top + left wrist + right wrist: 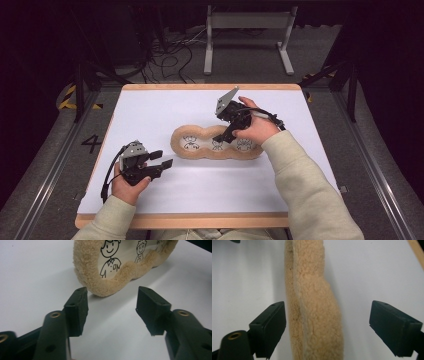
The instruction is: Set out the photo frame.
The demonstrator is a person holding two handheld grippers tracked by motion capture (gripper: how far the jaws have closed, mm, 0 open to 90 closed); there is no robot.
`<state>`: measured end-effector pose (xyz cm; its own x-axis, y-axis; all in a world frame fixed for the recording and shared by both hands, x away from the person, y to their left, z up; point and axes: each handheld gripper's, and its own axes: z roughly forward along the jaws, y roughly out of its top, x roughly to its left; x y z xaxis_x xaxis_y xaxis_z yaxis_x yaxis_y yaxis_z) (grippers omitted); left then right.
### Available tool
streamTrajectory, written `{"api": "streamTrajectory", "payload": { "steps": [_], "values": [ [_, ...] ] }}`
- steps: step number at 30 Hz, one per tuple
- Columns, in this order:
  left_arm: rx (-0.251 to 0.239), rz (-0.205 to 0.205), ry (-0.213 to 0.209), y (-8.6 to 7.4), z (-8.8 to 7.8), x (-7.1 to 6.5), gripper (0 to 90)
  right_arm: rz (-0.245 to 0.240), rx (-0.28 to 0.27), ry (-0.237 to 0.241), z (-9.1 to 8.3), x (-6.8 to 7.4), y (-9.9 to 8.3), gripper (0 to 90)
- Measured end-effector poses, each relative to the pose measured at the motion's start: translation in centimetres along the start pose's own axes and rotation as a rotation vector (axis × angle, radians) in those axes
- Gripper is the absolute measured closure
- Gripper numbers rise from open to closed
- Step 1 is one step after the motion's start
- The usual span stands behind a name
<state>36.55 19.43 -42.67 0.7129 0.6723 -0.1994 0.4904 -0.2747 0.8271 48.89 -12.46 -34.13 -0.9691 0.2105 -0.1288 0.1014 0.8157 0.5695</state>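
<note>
Plush pad (216, 144) lies flat mid-table, seemingly set down. My right gripper (327, 327) straddles its far edge, jaws wide, pressing nothing; my left gripper (112, 310), open and empty, waits at eight o'clock. Withdrawal remains.

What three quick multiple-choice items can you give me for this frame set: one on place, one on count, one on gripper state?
1. Where does the fleece-edged cartoon mat lie?
A. mid-table on the white table top
B. on the floor
C. hanging off the table's near edge

2. How many cartoon figures are printed on it?
A. one
B. three
C. five

3. How do the right gripper jaws stand?
A. clamped on the mat
B. apart, the fleece edge between them untouched
C. shut on nothing

Key: 1 A, the high view shows it flat at the centre. 2 B, three figures in a row. 3 B, the right gripper view shows gaps on both sides of the edge.
</note>
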Motion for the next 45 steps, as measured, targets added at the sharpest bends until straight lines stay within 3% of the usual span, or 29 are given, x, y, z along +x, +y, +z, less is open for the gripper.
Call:
{"api": "streamTrajectory", "payload": {
  "steps": [3,5,10,22,33,37,42,45],
  "values": [
    [-0.012,-0.002,-0.015,0.0,-0.2,0.0,35.7,-0.001,-0.023,-0.014,-0.9,0.4,0.0,14.1],
    [-0.023,0.003,-0.016,0.0,-0.4,0.1,28.2,0.012,-0.066,-0.045,-2.5,1.0,-0.2,13.6],
    [-0.015,0.006,-0.001,-0.2,-1.0,0.4,23.8,0.035,-0.118,-0.072,-4.5,1.9,-1.0,14.4],
    [-0.023,0.012,0.027,-0.3,-1.8,1.3,16.7,0.128,-0.179,-0.159,-9.2,2.7,-5.4,14.8],
    [-0.023,-0.002,0.031,-0.2,-1.8,1.8,14.3,0.186,-0.197,-0.214,-11.3,3.8,-8.2,14.6],
    [-0.039,0.014,0.053,-0.2,-1.8,1.7,14.3,0.211,-0.204,-0.228,-12.0,4.3,-9.4,14.4],
    [-0.069,0.022,0.074,-0.2,-2.3,1.8,16.2,0.243,-0.279,-0.232,-12.8,5.4,-11.1,14.4],
    [-0.068,0.026,0.08,-0.2,-2.3,1.8,16.3,0.266,-0.294,-0.246,-12.8,5.8,-12.1,14.4]
  ]
}}
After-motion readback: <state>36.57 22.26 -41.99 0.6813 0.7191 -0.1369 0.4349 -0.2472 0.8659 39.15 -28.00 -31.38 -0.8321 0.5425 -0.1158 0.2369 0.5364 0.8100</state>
